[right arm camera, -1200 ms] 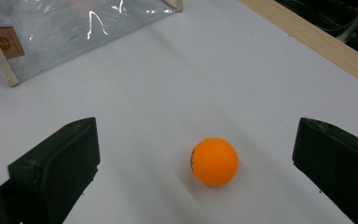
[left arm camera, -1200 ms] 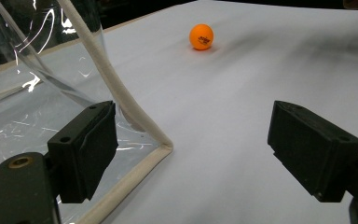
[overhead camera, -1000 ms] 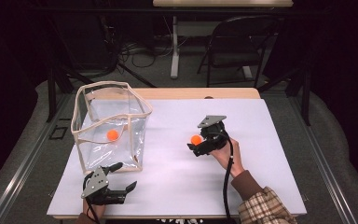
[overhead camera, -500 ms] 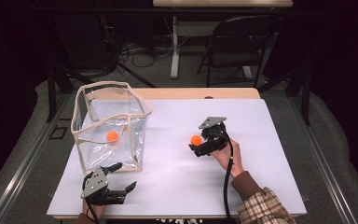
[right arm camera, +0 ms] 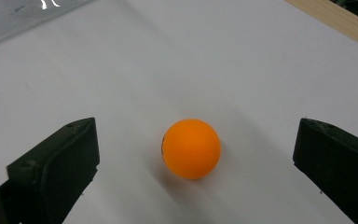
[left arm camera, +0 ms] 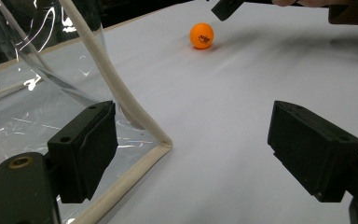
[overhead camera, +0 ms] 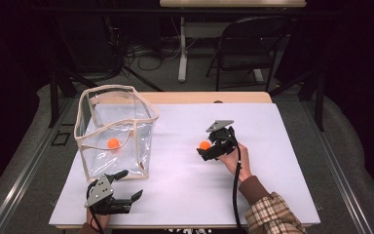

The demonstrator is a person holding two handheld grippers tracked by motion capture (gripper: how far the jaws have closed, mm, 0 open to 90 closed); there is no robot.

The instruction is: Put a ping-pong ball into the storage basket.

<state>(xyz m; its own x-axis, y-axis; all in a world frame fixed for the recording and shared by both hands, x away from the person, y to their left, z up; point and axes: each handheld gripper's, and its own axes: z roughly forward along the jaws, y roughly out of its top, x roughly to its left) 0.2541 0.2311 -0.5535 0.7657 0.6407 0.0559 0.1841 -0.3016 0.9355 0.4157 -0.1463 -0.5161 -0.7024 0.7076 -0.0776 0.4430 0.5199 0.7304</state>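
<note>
Between spread right gripper (right arm camera: 196, 163) fingers (right arm camera: 56, 163): orange ball (right arm camera: 191, 148), untouched.

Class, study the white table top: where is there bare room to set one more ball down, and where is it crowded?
Bare: the far right stretch beyond the right claw, and the middle strip between the clear bag and the loose orange ball. Crowded: the near left corner, where the left claw sits open beside the bag, and around the loose ball, with the right claw open on either side.

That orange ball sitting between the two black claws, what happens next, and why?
Probably the right gripper should close its jaws on the orange ball. The jaws stand wide open on either side of the ball, which rests on the white table, untouched. A second ball already lies in the clear bag.
</note>
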